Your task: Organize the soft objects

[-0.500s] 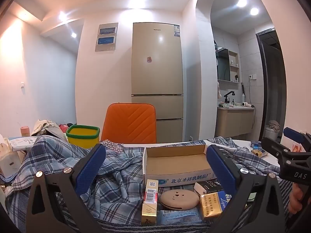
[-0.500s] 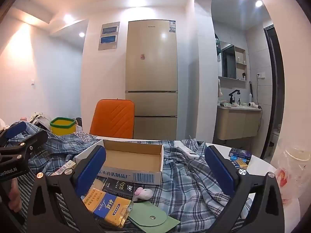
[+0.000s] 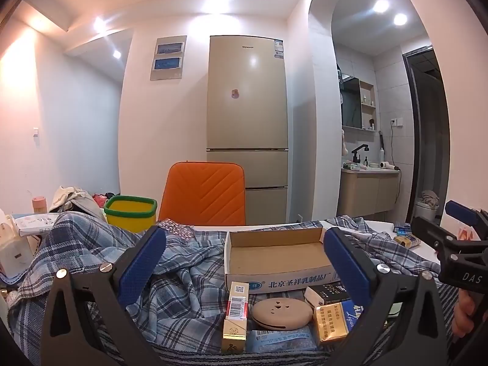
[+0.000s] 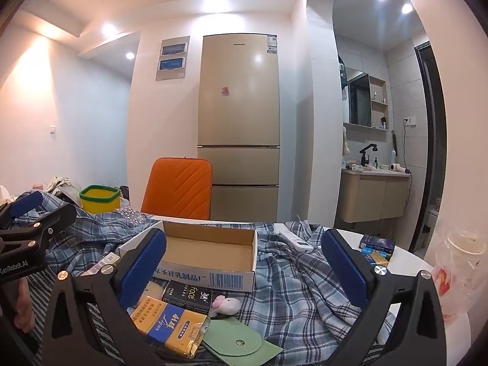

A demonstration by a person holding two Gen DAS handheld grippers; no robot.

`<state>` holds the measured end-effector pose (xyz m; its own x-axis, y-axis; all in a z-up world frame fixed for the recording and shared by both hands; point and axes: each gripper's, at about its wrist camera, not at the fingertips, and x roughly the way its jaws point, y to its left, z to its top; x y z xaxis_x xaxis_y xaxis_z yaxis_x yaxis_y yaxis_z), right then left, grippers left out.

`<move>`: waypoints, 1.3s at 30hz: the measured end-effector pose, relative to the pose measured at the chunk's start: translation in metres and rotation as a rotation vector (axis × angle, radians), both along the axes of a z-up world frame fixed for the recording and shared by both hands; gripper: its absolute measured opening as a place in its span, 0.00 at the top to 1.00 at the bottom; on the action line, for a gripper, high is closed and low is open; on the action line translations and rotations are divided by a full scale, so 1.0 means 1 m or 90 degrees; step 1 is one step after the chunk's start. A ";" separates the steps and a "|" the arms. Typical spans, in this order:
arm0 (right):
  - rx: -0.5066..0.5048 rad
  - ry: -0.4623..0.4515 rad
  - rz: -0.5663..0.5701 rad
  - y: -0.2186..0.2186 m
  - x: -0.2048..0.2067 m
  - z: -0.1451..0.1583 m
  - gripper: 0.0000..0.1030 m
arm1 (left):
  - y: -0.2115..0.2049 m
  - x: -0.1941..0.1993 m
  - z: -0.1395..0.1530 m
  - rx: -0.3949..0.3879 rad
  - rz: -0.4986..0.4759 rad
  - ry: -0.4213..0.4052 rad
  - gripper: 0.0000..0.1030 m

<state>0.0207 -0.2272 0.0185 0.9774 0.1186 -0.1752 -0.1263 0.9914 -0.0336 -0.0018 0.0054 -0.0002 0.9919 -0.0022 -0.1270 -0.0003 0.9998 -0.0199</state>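
An open empty cardboard box (image 3: 276,256) (image 4: 210,250) sits on a blue plaid cloth (image 3: 183,277) (image 4: 289,283). In front of it lie a round beige pad (image 3: 282,312), a small pink-and-white plush (image 4: 227,303), a green snap pouch (image 4: 241,343), a blue tissue pack (image 3: 279,340), and several cigarette packs (image 4: 172,326) (image 3: 236,311). My left gripper (image 3: 244,262) is open and empty, held above the items. My right gripper (image 4: 244,262) is open and empty, above the plush and pouch. Each gripper shows at the edge of the other's view.
A yellow bin with a green rim (image 3: 131,213) and an orange chair (image 3: 204,193) stand behind the table. A white power strip (image 4: 297,238) and small boxes (image 4: 375,245) lie at the right. A clear plastic cup (image 4: 460,262) stands on the white table edge (image 4: 405,262).
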 end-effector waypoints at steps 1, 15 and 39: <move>0.000 -0.001 0.000 0.000 -0.001 0.000 0.00 | -0.003 0.000 0.000 0.001 0.001 -0.001 0.00; -0.003 -0.001 0.002 0.004 0.000 0.001 0.00 | -0.006 -0.005 0.002 0.008 0.005 -0.014 0.00; -0.003 -0.015 -0.003 0.004 -0.002 -0.001 0.00 | -0.010 -0.007 0.001 0.013 -0.011 -0.025 0.00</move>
<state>0.0188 -0.2228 0.0174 0.9820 0.1125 -0.1520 -0.1201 0.9919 -0.0416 -0.0087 -0.0045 0.0010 0.9959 -0.0166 -0.0888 0.0167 0.9999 0.0002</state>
